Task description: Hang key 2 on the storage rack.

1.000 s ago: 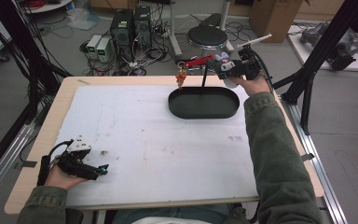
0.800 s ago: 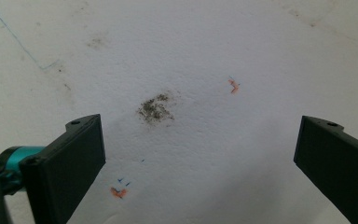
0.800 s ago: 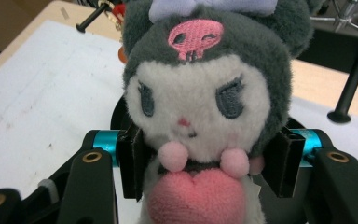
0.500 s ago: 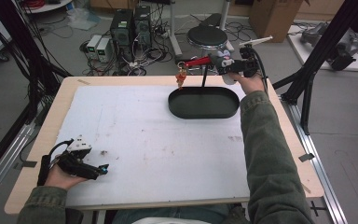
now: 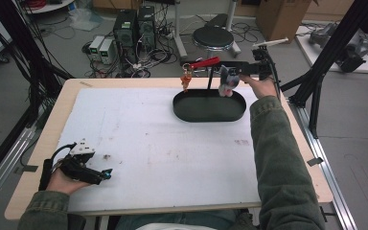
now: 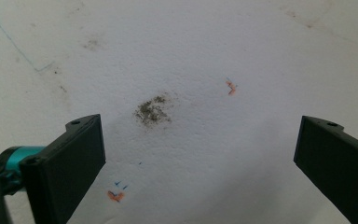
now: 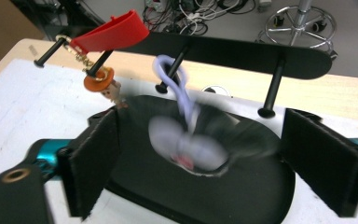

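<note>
- High view: the right gripper (image 5: 242,72) is held at the far side of the black tray (image 5: 210,106), level with the rack's crossbar (image 5: 206,67). A pale purple keychain (image 5: 227,82) hangs just in front of it, above the tray's right half. An orange charm (image 5: 187,80) with a red tag (image 5: 204,63) already hangs at the rack's left end, over the tray's left edge. From here I cannot tell how the right jaws stand. The left gripper (image 5: 96,175) rests on the white mat (image 5: 139,143), well apart from the tray, toward the near left corner.
- Left gripper view: the jaws are spread wide over bare mat with a grey smudge (image 6: 152,111) between them, holding nothing.
- Right gripper view: the jaws stand spread apart, with the purple keychain (image 7: 186,140) between them but not touching either; its loop sits over a rack peg (image 7: 172,70), and its blurred body suggests it is swinging above the tray (image 7: 242,196).
- Judgement: the hanging looks essentially done, with two charms on the rack; drawing the gripper back from the tray seems to be all that is left.
</note>
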